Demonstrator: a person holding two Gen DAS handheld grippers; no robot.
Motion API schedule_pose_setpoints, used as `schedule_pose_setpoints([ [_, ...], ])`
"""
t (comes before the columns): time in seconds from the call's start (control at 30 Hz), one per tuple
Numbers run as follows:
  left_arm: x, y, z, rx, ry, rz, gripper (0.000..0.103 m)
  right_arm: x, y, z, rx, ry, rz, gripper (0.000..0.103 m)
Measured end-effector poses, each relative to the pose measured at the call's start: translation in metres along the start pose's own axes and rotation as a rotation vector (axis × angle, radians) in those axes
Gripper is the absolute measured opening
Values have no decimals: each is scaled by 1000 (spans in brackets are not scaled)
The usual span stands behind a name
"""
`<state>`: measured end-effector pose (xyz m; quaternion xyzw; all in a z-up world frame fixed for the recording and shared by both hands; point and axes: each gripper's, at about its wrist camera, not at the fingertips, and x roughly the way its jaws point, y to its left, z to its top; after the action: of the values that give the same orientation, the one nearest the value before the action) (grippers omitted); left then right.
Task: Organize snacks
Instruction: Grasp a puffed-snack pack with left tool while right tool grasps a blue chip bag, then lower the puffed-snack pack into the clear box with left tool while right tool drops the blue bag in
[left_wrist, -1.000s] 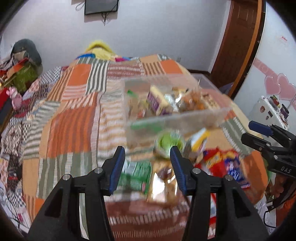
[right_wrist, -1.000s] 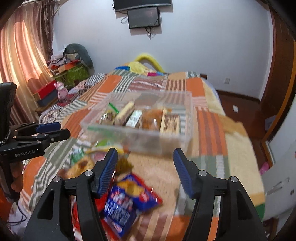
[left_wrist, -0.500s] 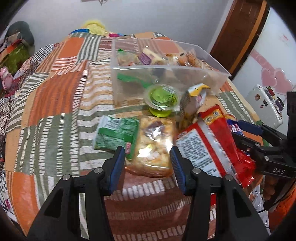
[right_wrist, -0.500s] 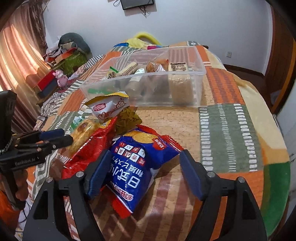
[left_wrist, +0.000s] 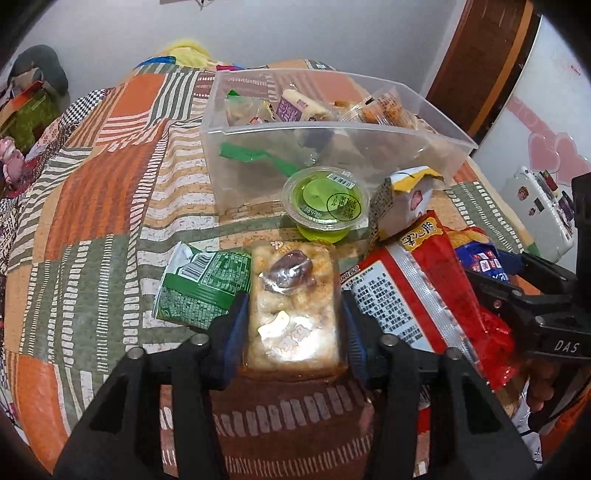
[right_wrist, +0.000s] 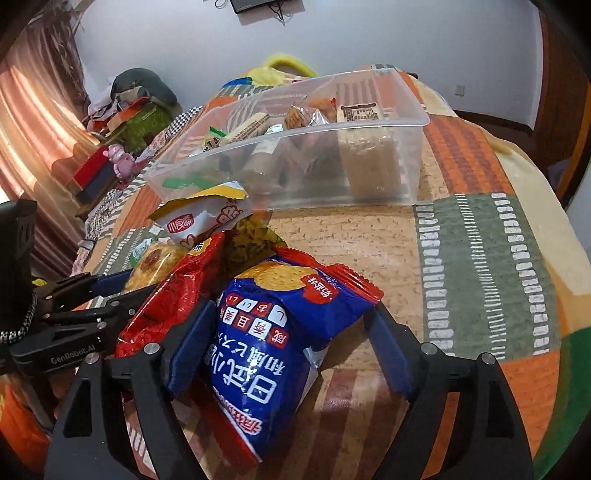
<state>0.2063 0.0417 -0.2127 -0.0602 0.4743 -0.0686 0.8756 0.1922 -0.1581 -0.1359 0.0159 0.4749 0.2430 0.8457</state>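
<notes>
Both tongs are lowered since a second ago. Left tongs (left_wrist: 293, 325) are closing on the clear cracker pack (left_wrist: 293, 302); right tongs (right_wrist: 290, 347) are opening, blue biscuit bag (right_wrist: 273, 347) straddled, ungripped. Pickups for the clear bin (left_wrist: 332, 129) are judged imminent.

The bin (left_wrist: 436, 147) is clear, smooth plastic with a faint sheen, resting on a matt woven patchwork blanket (left_wrist: 110, 192) of coarse cloth. In front of the bin, the jelly cup (left_wrist: 327, 206) is translucent plastic under a glossy film lid. Nearer than the cup, the cracker pack (left_wrist: 293, 317) is wrapped in shiny clear film that glares. Right of it, the red bag (left_wrist: 436, 295) is crinkled glossy foil. The blue bag (right_wrist: 280, 350) is smooth, glossy plastic.
</notes>
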Motion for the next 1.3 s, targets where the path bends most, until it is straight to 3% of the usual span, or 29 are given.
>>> schedule_pose_setpoints([
  [0.03,2,0,-1,5,2,7,44,-2,0,-1,-4,-4,8,75],
  [0.1,1,-2,-2,17,-7,17,44,-4,1,-2,-13,2,44,54],
  [0.4,-17,-6,-5,23,-32,12,44,-21,-4,-2,-17,-49,25,41],
  [0.87,-70,-8,25,14,-174,7,44,-64,2,27,-58,-210,-17,39],
  [1.3,-70,-1,82,4,-253,19,44,-66,20,83,-104,-331,-27,39],
])
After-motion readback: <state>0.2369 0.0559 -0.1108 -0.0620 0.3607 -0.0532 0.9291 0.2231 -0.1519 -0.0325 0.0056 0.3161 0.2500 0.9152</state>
